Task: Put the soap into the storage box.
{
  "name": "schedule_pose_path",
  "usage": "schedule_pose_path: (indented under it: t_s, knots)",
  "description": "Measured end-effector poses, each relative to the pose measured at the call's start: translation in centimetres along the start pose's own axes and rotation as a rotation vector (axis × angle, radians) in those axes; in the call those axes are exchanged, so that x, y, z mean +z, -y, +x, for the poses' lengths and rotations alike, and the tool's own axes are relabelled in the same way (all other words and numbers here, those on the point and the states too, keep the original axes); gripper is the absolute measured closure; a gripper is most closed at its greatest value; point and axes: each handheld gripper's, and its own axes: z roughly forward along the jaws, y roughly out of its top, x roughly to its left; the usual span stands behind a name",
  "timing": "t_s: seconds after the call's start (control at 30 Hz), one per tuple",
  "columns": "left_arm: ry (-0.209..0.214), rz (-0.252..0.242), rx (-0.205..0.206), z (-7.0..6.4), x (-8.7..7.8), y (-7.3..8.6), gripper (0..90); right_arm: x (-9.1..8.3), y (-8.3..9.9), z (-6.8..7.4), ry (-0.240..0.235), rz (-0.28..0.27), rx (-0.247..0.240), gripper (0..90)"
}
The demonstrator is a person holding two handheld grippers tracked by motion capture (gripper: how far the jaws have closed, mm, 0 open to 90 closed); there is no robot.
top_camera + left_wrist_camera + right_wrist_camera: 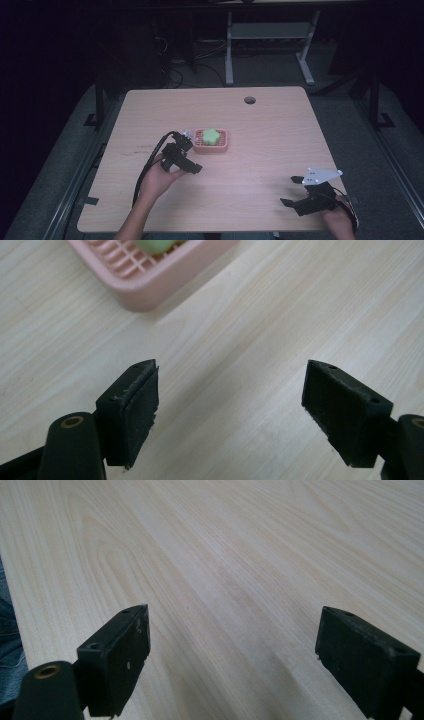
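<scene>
A pink slatted tray [223, 145] lies near the middle of the wooden table [270, 145], with a green flower-shaped piece [211, 136] resting in it. My left gripper [193, 155] is open and empty just left of the tray, low over the wood. In the left gripper view the tray's corner [150, 285] and the green piece [157, 245] sit at the top left, beyond my left gripper [230, 410]. My right gripper [291, 191] stands open and empty near the front right corner. In the right gripper view, my right gripper [232, 655] has bare table ahead of it.
A round cable hole [249, 100] sits near the table's far edge. A grey desk frame [270, 31] and cables stand on the floor behind. Blue fabric [7, 645] shows past the table edge in the right gripper view.
</scene>
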Motion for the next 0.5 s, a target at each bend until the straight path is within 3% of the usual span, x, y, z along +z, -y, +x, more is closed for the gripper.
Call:
schedule_pose_path:
  t_s: [0.5]
  knots:
    - [0.018, -0.033, -0.009, -0.9, -0.8, 4.2, 22.8, 0.1, 0.0, 0.0, -0.001, 0.012, 0.008, 13.8]
